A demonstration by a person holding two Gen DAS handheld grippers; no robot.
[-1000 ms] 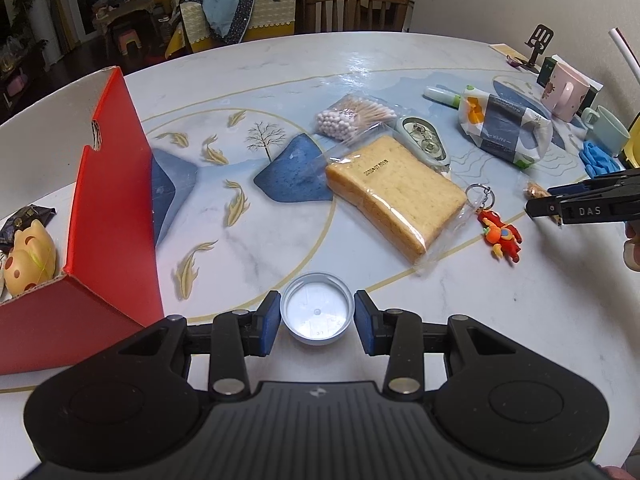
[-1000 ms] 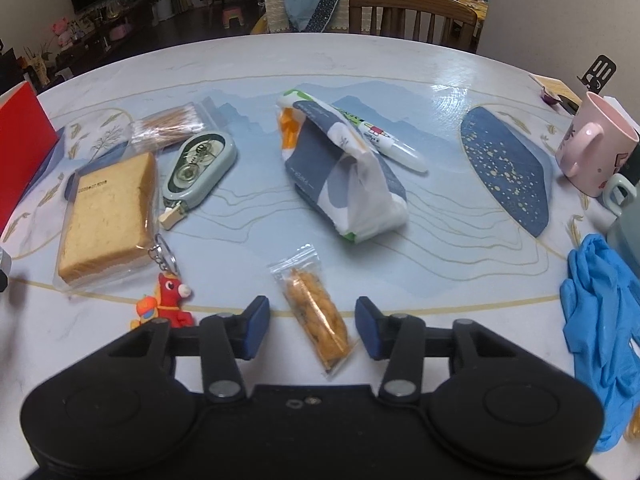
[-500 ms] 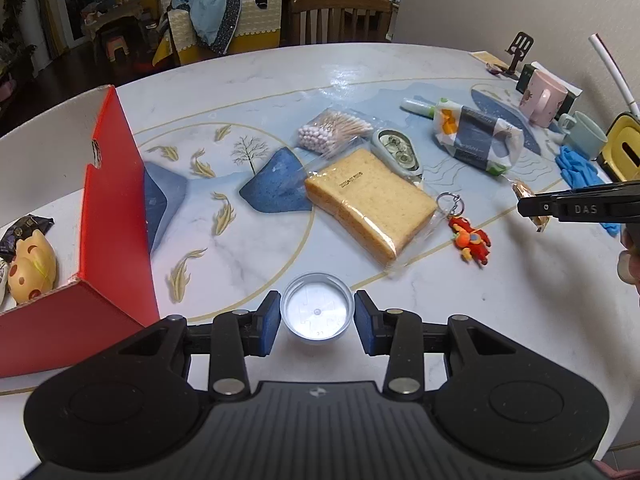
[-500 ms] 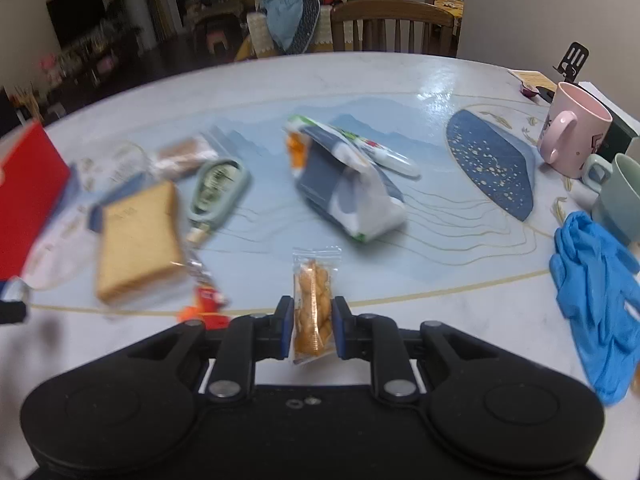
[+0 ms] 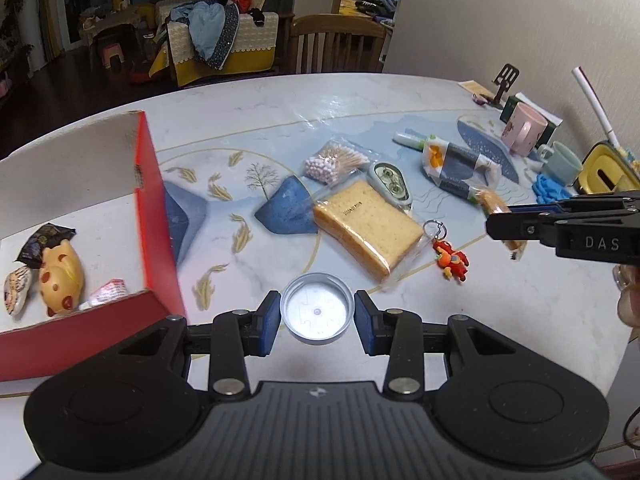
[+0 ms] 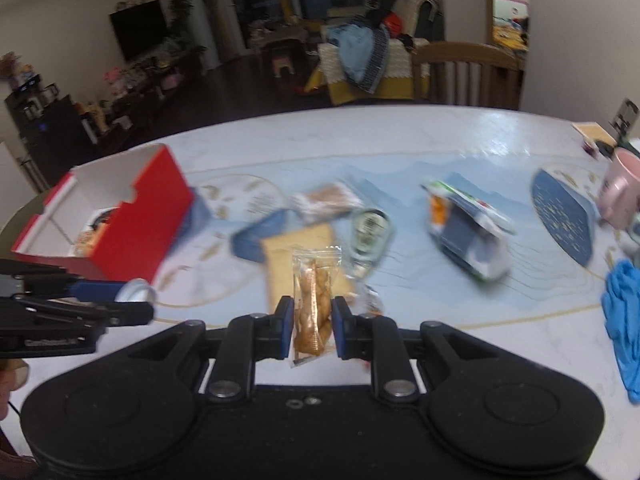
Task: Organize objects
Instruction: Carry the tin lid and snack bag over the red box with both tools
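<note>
Red cardboard marks the box (image 5: 158, 216) at the left end of the bench (image 5: 280, 120); its top is open, and inside we see a yellow spotted toy (image 5: 62, 276) and a few small wrapped packets beside it.

Our left tool (image 5: 317, 316) has its blue pads set on either side of a round metal lid (image 5: 317, 307), close to the rim. We cannot tell whether they press on it or only flank it. The lid sits just to the right of the box's near corner.

Our right tool (image 6: 312, 326) is closed on a clear-wrapped twisted snack (image 6: 314, 300), gripped at its lower half so the packet stands upright between the pads, lifted off the bench. In the left wrist view the same snack pokes out of the tool to the right of the keychain.

On the bench between the two tools lie a bagged slice of bread (image 5: 366, 226), a red and orange figure keychain (image 5: 450, 256) just beside it, a bag of cotton swabs (image 5: 334, 162), a correction tape dispenser (image 5: 390, 180) and a blue and white pouch (image 5: 460, 168). A pink mug (image 5: 522, 130), a pale green mug (image 5: 562, 164) and blue gloves (image 6: 624, 312) sit at the right edge. The right wrist view is blurred.
</note>
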